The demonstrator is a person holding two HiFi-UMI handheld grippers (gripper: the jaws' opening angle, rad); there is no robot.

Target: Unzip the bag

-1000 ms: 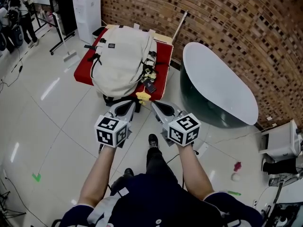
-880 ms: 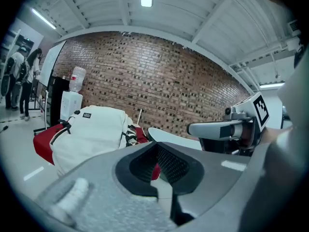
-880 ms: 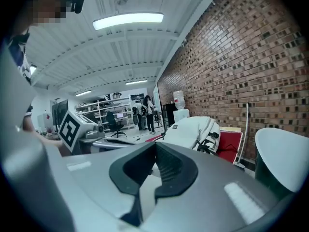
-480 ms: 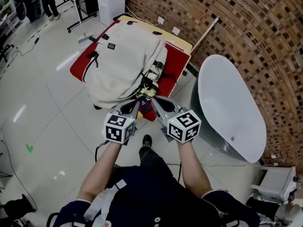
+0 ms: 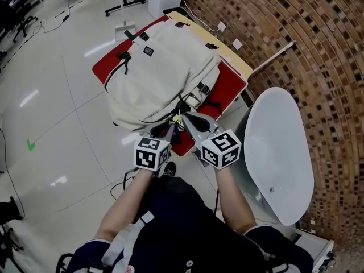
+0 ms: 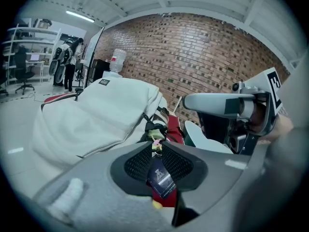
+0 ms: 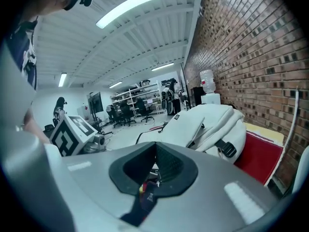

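**Bag's near end meets both grippers**

Bag (image 5: 162, 67), cream, lies on the red table (image 5: 230, 90), its length running away from me and to the left. Its near end, where dark straps (image 5: 182, 103) bunch together, sits just ahead of both tips. My left gripper (image 6: 155, 146) has just been opening. Its jaws stand a little apart and grip nothing, and a dark tag (image 6: 160, 178) shows through the gap. My right gripper (image 7: 155, 149) is closed and empty, just beside the left. Both are about equally near, but I judge the parted left is the one lined up to take a pull.
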